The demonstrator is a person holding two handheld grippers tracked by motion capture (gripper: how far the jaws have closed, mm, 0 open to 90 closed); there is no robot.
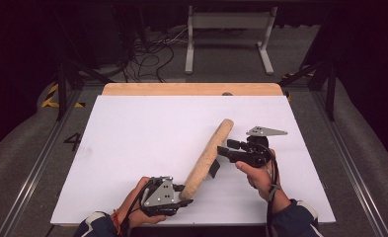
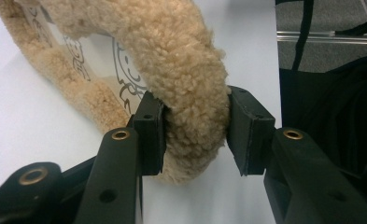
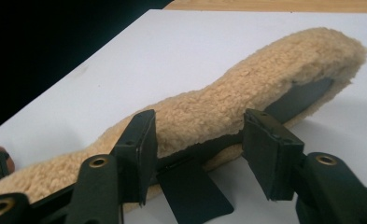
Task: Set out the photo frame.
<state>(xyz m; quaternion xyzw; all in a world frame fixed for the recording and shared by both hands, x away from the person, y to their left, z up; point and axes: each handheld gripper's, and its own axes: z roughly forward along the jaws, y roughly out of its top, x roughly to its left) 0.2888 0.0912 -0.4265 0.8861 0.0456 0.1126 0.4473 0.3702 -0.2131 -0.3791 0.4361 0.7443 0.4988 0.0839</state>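
Tabletop [image 1: 132, 148] first: the fleece cover [image 1: 209, 155] lies diagonally across its near-middle, near end toward me. My left gripper [image 1: 181, 193] has its fingers clamped on that near end (pile squashed between the pads), so that's my anchor. My right gripper [image 1: 226, 149] sits beside the cover's middle, fingers apart, nothing pinched. A black tab [image 3: 193, 193] sticks out from the cover there. I'd keep the left firm and regrip lower, near the tab.

The high view looks down and forward over the white table [image 1: 132, 148]. Each gripper view sits close behind its jaws; all three views share the fleece strip [image 1: 207, 157] [image 2: 181, 79] [image 3: 228, 107].
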